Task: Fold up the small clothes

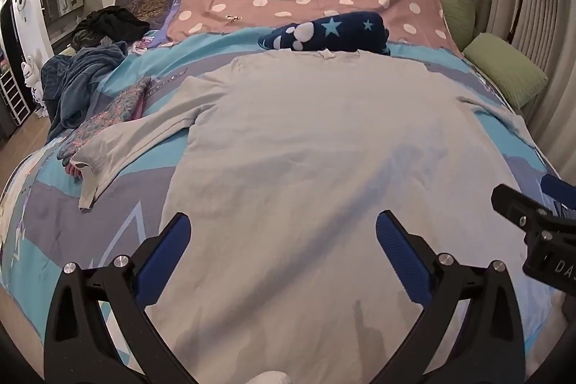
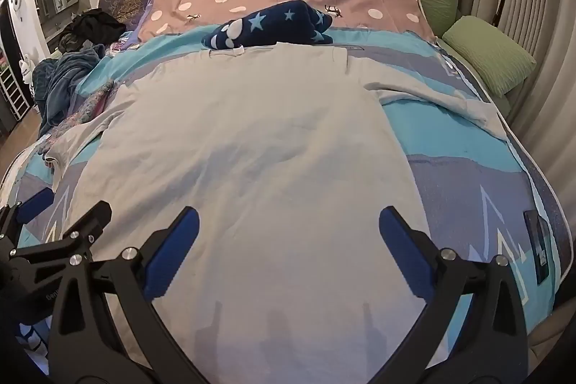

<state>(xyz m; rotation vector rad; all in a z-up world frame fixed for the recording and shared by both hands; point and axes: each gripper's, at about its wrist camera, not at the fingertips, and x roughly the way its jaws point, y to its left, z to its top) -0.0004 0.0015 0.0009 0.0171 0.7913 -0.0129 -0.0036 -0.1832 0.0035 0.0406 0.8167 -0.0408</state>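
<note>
Both tongs, left gripper (image 1: 282, 236) and right gripper (image 2: 288, 229), gape wide and empty at lower frame over the shirt (image 1: 324, 150), spread flat at centre, sleeves out; folding not begun.

We find one pale grey long-sleeved shirt (image 1: 306, 146) spread flat on the bed, unfolded, collar at the far end and hem nearest us. We see its left sleeve (image 1: 118, 146) angling outward, cuff rumpled. Its right sleeve (image 2: 442, 103) lies out to the other side, lightly creased.
</note>
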